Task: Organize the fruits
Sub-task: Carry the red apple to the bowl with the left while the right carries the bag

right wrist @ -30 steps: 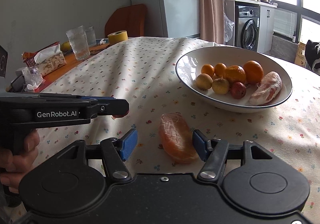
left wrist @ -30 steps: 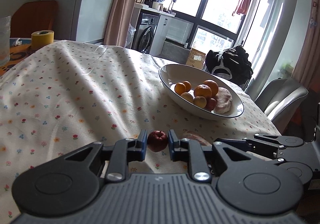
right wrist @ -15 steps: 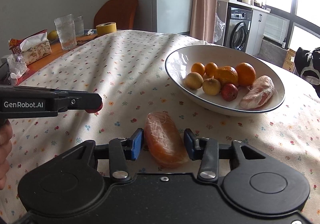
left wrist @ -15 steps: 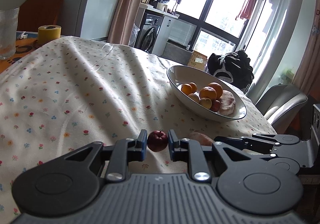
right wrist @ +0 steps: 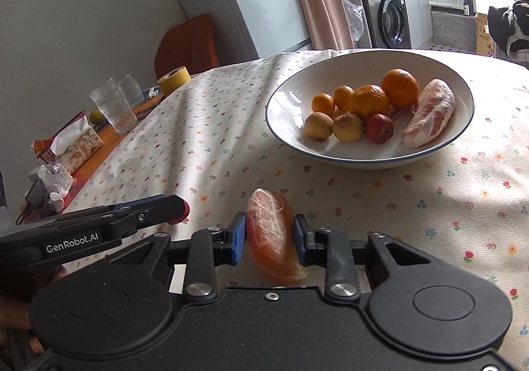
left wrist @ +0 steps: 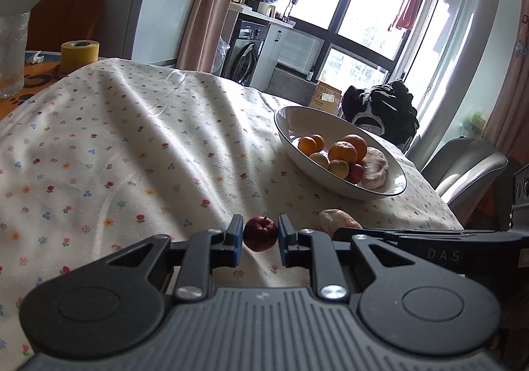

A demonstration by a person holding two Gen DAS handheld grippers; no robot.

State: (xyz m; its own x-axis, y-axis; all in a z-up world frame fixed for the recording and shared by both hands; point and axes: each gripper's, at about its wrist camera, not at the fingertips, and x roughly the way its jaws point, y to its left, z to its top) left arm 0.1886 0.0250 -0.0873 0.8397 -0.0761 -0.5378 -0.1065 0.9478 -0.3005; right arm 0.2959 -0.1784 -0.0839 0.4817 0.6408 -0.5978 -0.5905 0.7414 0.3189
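My left gripper (left wrist: pixel 260 235) is shut on a small dark red apple (left wrist: pixel 260 233), held just above the flowered tablecloth. My right gripper (right wrist: pixel 270 235) is shut on a peeled pomelo segment (right wrist: pixel 274 238), orange-pink with white pith. The same segment (left wrist: pixel 337 222) shows in the left wrist view, right of the apple, partly behind the right gripper's body. A white bowl (right wrist: pixel 287 100) with a dark rim stands further back holding several oranges, two yellowish fruits, a red fruit and another pomelo segment (right wrist: pixel 429 113). The bowl (left wrist: pixel 294 119) lies ahead to the right in the left wrist view.
The left gripper's body (right wrist: pixel 99 228) and a hand reach in from the left of the right wrist view. Two glasses (right wrist: pixel 114 104), a yellow tape roll (right wrist: pixel 174 79) and a tissue pack (right wrist: pixel 77 146) stand at the far left. A grey chair (left wrist: pixel 463 169) stands past the table's right edge.
My right gripper has closed from wide open onto the pomelo segment. Both views have shifted slightly and the bowl sits further off; the apple stays clamped in the left gripper.
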